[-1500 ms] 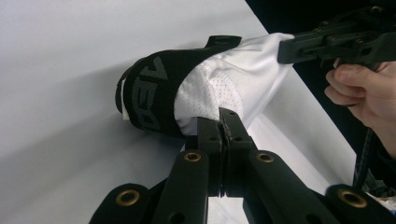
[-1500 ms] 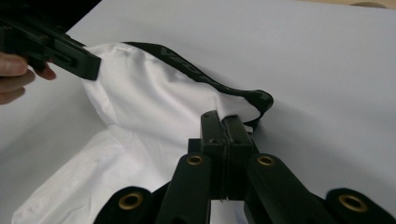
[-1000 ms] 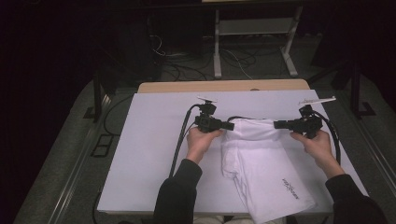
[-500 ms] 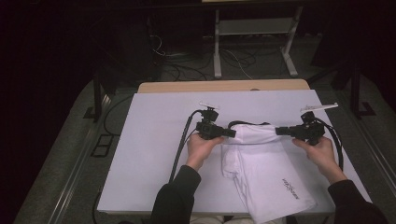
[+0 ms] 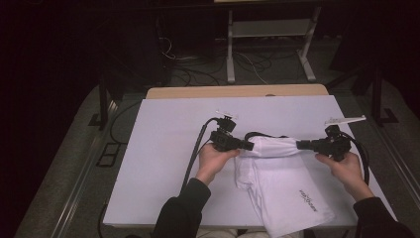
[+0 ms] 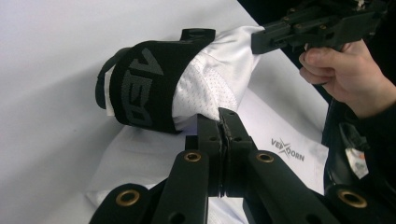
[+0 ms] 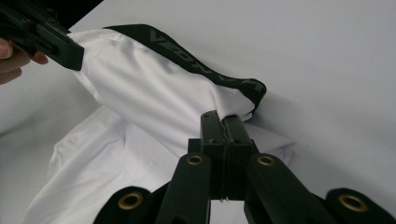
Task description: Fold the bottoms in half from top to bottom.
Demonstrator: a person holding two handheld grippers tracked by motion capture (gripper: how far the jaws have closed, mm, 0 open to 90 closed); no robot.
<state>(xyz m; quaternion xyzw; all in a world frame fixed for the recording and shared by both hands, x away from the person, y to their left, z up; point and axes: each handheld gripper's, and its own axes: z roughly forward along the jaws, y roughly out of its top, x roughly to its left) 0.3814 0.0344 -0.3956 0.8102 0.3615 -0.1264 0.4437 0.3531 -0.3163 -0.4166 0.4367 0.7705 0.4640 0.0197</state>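
Note:
White mesh shorts (image 5: 282,183) with a black lettered waistband (image 6: 140,84) lie on the white table cover (image 5: 163,148). My left gripper (image 5: 250,146) is shut on the white fabric at the top left, just below the waistband (image 5: 257,135). My right gripper (image 5: 298,145) is shut on the fabric at the top right. The top edge hangs lifted and stretched between them. In the left gripper view the jaws (image 6: 221,116) pinch the cloth (image 6: 210,84), with the right gripper (image 6: 261,39) beyond. In the right gripper view the closed jaws (image 7: 223,119) grip cloth (image 7: 140,93) under the waistband (image 7: 201,70).
The lower part of the shorts drapes toward the table's near right edge (image 5: 297,228). A bare wooden strip (image 5: 237,91) runs along the far edge. Beyond it are floor cables (image 5: 198,74) and a white stand (image 5: 270,29).
Both hands have drawn a little toward the person, carrying the shorts' top edge with them. The left hand has also shifted slightly right. Both grips are unchanged.

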